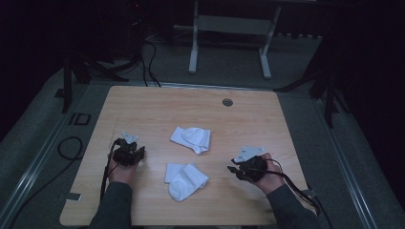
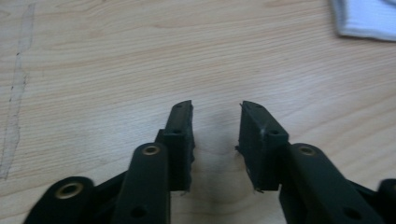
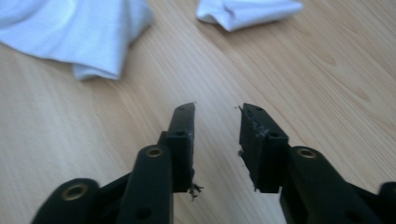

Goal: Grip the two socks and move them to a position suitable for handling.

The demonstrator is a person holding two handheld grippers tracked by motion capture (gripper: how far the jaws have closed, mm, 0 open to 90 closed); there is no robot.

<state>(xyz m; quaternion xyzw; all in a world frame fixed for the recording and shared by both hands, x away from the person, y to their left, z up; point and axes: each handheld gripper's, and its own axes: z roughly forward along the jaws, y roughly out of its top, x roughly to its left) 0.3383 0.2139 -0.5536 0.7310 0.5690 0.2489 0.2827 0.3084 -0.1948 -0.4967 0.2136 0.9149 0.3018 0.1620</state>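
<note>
Here, 2 crumpled white cotton socks lie mid-table on the light wooden tabletop (image 1: 143,109), the nearer sock (image 1: 186,180) between both hands, the farther sock (image 1: 191,139) just beyond. The left gripper (image 2: 216,108) and right gripper (image 3: 216,108) hover over bare wood, jaws narrowly parted, holding nothing. Risk: so slim a gap may push the soft cloth aside, or pinch only 1 loose fold that slips.

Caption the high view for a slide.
Two handheld grippers, left and right, flank two white socks on a wooden table.
</note>
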